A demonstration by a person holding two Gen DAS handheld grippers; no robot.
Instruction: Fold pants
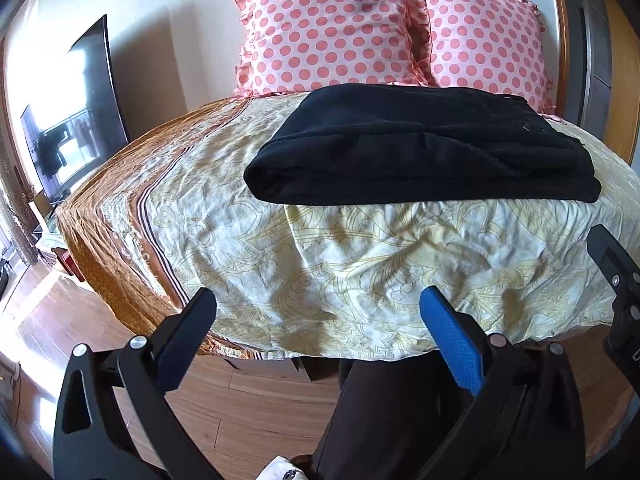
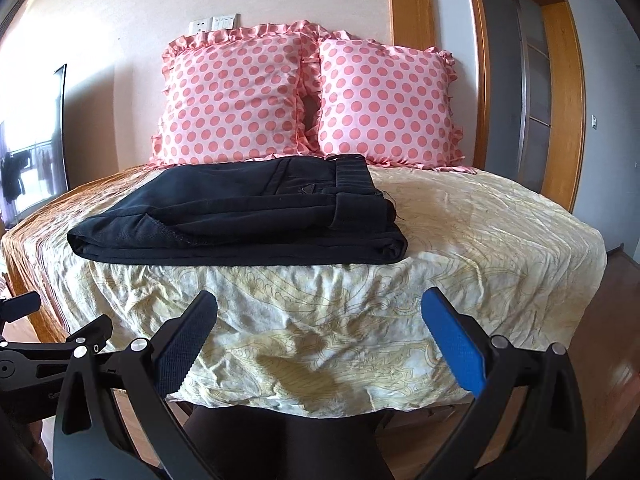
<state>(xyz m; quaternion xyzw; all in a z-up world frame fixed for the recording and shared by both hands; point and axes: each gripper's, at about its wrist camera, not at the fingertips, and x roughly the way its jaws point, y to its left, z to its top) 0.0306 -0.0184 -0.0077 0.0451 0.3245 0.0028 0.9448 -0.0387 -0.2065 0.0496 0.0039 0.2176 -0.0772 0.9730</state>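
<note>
Two grippers in view, both empty. Left gripper [image 1: 318, 322]: jaws spread wide, nothing between them, held off the near edge of the bed [image 1: 360, 280], above the wooden floor [image 1: 248, 400]. Right gripper [image 2: 320, 322]: jaws equally wide apart, also clear of the bedding, nothing gripped. Black pants [image 2: 240, 212] lie folded into a compact stack on the pale patterned sheet [image 2: 460, 220], waistband end toward the two pink polka-dot pillows [image 2: 312, 96] at the headboard wall. Neither gripper touches the pants. Stack sits left of centre in the right wrist view, right of centre in the left wrist view.
</note>
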